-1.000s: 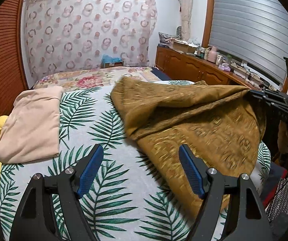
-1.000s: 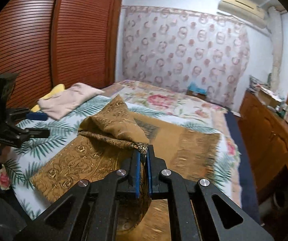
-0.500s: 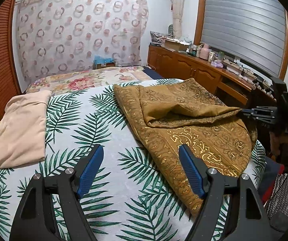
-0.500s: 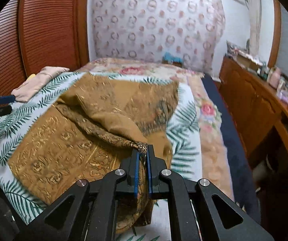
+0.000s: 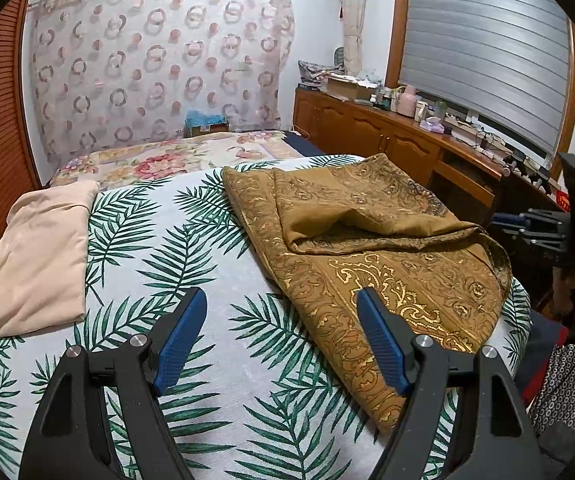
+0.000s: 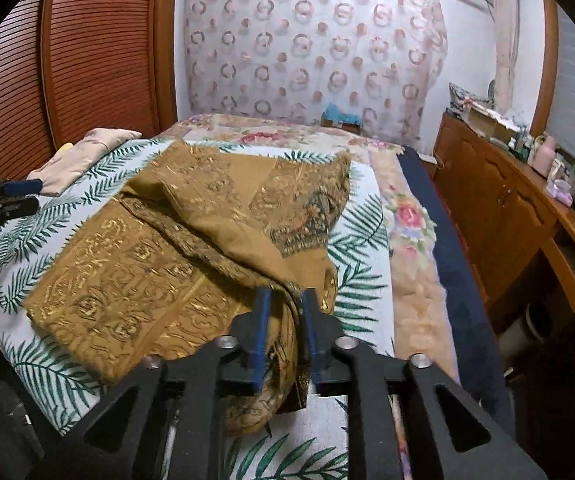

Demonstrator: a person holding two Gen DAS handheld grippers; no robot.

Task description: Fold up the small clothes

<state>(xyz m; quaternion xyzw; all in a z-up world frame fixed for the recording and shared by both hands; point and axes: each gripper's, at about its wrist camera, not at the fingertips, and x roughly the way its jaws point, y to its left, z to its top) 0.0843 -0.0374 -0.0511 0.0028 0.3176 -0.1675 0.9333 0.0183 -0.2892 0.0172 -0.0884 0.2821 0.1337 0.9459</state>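
Right gripper (image 6: 284,294): jaws just opening, ochre patterned cloth (image 5: 371,248) loose between pads. Left gripper (image 5: 281,304): spread wide, empty, above leaf-print bedspread (image 5: 191,240). Cloth half-folded on bedspread.

Ahead of me hangs a ring-patterned curtain (image 5: 159,68) on the far wall — slatted wooden doors (image 6: 87,48) to its left, a cluttered wooden sideboard (image 5: 387,132) under a grey window blind (image 5: 487,52) along the right.

Left gripper (image 5: 281,336) hovers, jaws wide, over the leaf-print sheet (image 5: 207,248) beside the half-folded gold cloth (image 5: 371,240).
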